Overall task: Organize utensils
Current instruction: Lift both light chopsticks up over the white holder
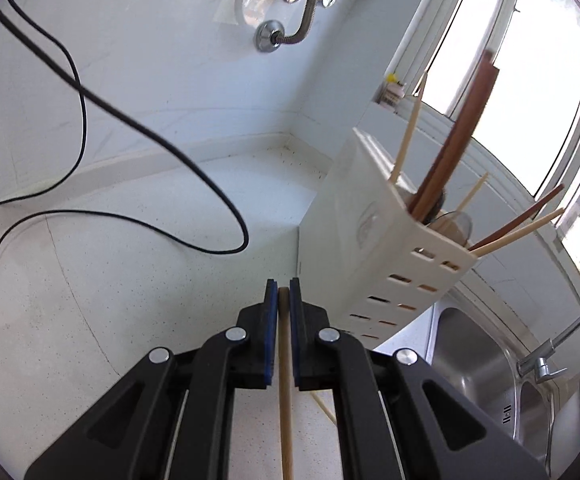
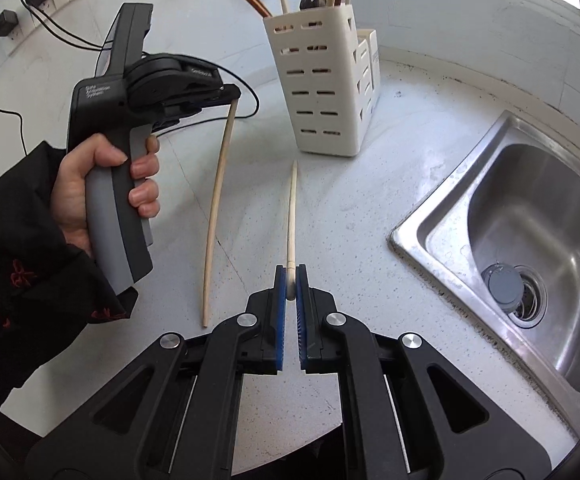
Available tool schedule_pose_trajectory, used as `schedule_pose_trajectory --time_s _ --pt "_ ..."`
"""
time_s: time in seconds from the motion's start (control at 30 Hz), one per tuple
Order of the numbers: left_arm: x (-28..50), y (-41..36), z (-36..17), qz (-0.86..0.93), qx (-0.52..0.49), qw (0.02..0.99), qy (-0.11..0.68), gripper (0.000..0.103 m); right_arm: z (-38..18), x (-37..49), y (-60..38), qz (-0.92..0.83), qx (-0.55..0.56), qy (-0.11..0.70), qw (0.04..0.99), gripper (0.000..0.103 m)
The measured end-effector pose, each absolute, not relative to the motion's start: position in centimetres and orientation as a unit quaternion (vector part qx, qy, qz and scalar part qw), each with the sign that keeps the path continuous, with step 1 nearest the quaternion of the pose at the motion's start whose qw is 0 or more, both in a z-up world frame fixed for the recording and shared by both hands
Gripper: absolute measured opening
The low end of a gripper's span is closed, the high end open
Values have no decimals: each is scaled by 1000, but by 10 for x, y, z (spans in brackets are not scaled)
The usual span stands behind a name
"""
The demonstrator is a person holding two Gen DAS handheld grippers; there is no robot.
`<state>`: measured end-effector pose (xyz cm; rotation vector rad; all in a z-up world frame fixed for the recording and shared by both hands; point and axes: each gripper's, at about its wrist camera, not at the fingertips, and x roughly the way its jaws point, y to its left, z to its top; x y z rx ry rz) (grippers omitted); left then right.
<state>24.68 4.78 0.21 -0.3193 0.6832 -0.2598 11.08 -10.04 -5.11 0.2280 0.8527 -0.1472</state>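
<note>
Each gripper clamps one pale chopstick above the surface: left gripper [image 2: 232, 94] holding its chopstick [image 2: 217, 208], right gripper [image 2: 290, 280] holding another [image 2: 291, 216]. The holder [image 2: 317, 88] stands at 12 o'clock; dropping them in likely comes next.

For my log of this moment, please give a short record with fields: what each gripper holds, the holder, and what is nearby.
left gripper: shut on a pale chopstick, hanging down
right gripper: shut on a second pale chopstick, pointing toward the holder
utensil holder: white, slotted, upright on the counter, already has chopsticks inside
sink: steel, right of the holder
</note>
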Motion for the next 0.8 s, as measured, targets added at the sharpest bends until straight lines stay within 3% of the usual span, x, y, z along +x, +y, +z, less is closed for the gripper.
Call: schedule_pose_trajectory --time_s 0.2,0.8 --pt "218 37 40 -136 -137 942 275 6 -18 102 -110 -68 100 370 921 4" --pt "139 24 82 -158 -129 958 199 5 35 107 -127 -43 58 303 950 4"
